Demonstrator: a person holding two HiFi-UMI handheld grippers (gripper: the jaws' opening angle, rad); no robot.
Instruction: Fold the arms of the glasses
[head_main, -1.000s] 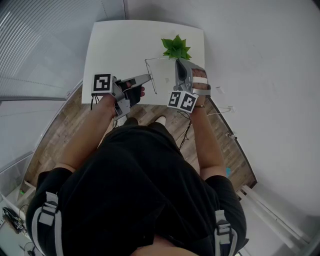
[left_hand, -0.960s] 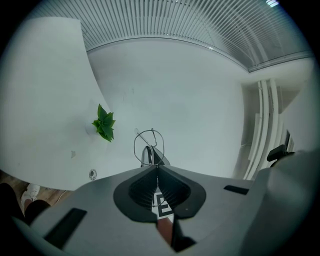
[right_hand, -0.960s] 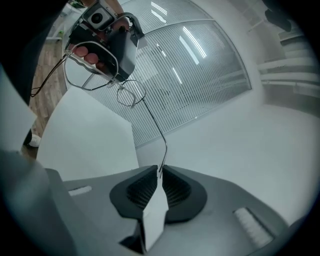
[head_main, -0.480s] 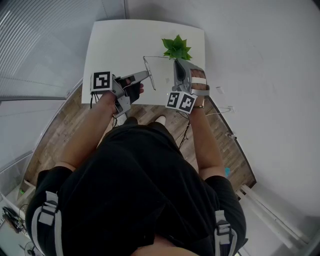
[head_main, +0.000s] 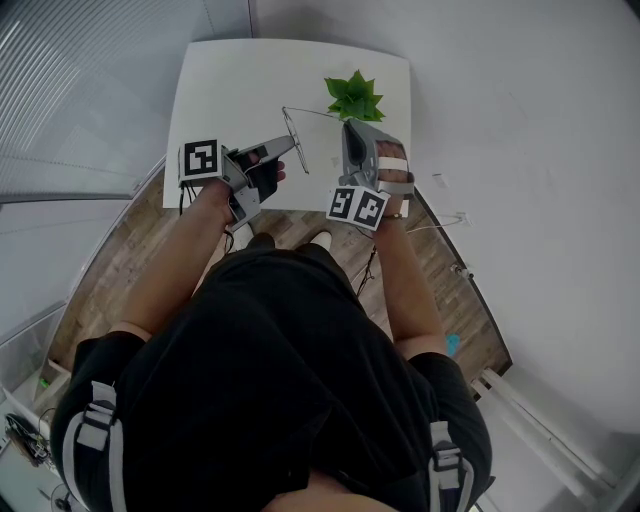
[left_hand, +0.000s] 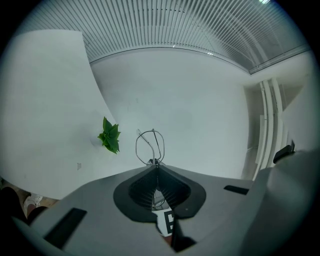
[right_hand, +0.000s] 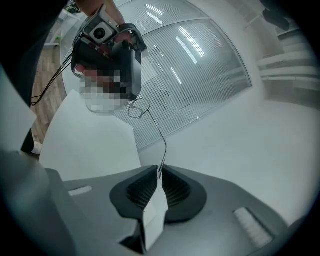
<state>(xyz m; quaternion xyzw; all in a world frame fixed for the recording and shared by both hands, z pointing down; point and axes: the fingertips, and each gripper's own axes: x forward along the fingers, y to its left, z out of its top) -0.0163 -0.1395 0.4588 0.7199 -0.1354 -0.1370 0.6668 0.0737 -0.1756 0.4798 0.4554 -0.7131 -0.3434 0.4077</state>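
Thin wire-framed glasses (head_main: 297, 140) hang in the air above the white table (head_main: 225, 90), held between both grippers. My left gripper (head_main: 290, 146) is shut on the front frame; in the left gripper view the two round lens rims (left_hand: 150, 146) stick out just past its closed jaws (left_hand: 156, 165). My right gripper (head_main: 346, 128) is shut on the tip of one arm. In the right gripper view that arm (right_hand: 159, 135) runs from the jaws (right_hand: 160, 173) up to the lens rims (right_hand: 138, 108) by the left gripper (right_hand: 107, 42). The arm stands unfolded.
A small green plant (head_main: 352, 96) stands on the table's far right, just beyond the right gripper; it also shows in the left gripper view as a plant (left_hand: 110, 136). The wooden floor (head_main: 130, 250) lies below the table's near edge. Blinds cover the window at left.
The left gripper and the glasses' front have drifted slightly left and toward the table's far side. The right gripper has barely moved. Both grips are unchanged.
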